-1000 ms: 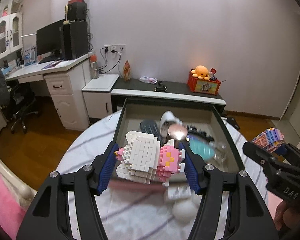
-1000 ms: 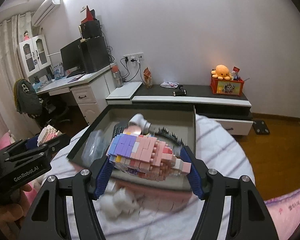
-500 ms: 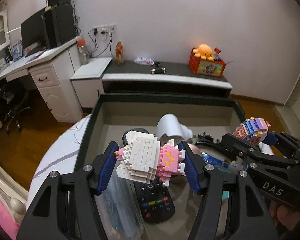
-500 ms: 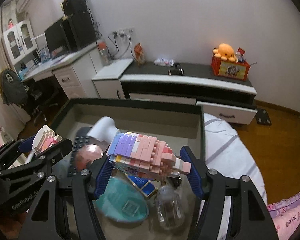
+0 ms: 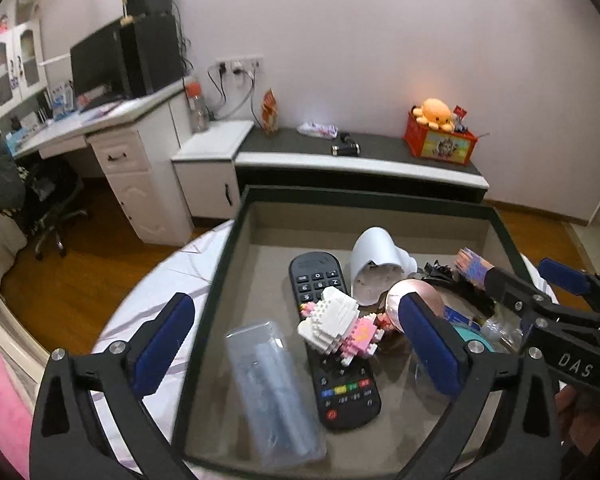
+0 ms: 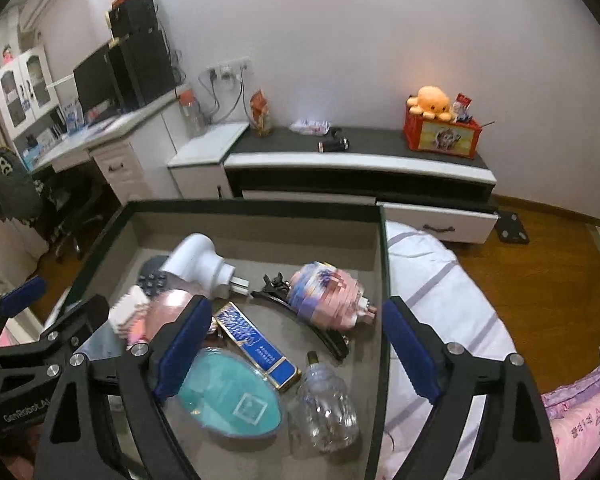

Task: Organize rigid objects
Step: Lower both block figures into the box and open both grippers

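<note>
Two tools (image 5: pixel 296 340) (image 6: pixel 296 344) agape over, seemingly, box (image 5: pixel 364 196)

Round table (image 5: pixel 148 296) with white, grey-striped cloth, lower centre of both views; carries dark-rimmed tray (image 6: pixel 382 280) with grey floor, taking most of the top. On the tray floor, right wrist view: teal oval case (image 6: pixel 236 396) lower centre; clear bottle (image 6: pixel 324 404) on its side to its right; blue box (image 6: pixel 256 344) above. Left wrist view: black remote (image 5: pixel 336 380) centre; clear packet (image 5: pixel 276 392) to its left.
</note>
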`<move>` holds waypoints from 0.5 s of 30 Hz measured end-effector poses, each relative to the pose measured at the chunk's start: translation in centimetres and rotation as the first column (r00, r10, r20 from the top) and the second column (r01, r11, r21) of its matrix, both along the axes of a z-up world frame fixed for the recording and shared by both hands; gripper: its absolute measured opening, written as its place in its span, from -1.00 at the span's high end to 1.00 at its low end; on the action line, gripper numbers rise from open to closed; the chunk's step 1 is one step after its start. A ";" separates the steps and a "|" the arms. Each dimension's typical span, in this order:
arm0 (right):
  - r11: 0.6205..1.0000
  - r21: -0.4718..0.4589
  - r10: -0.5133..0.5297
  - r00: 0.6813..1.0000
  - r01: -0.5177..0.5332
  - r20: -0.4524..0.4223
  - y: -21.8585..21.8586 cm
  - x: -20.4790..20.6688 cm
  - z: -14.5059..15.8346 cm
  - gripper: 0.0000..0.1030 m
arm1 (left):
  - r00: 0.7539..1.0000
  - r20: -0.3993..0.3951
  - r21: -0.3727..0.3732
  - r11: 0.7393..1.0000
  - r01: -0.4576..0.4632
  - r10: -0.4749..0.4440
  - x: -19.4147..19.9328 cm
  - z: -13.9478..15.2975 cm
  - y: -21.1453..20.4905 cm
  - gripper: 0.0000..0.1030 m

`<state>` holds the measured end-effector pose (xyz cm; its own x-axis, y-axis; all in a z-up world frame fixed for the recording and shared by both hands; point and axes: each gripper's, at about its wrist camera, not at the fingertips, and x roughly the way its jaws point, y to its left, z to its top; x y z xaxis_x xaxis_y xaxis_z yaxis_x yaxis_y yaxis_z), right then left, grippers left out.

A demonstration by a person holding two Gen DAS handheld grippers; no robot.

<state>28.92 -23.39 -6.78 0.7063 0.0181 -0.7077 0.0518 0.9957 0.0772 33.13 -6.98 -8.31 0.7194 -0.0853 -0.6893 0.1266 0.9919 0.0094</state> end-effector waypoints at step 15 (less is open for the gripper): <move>0.999 0.032 -0.029 0.995 0.026 0.093 1.6 -11.7 3.6 -0.72 | 0.998 0.031 -0.009 0.999 -0.051 0.052 -10.5 4.3 3.1 -1.00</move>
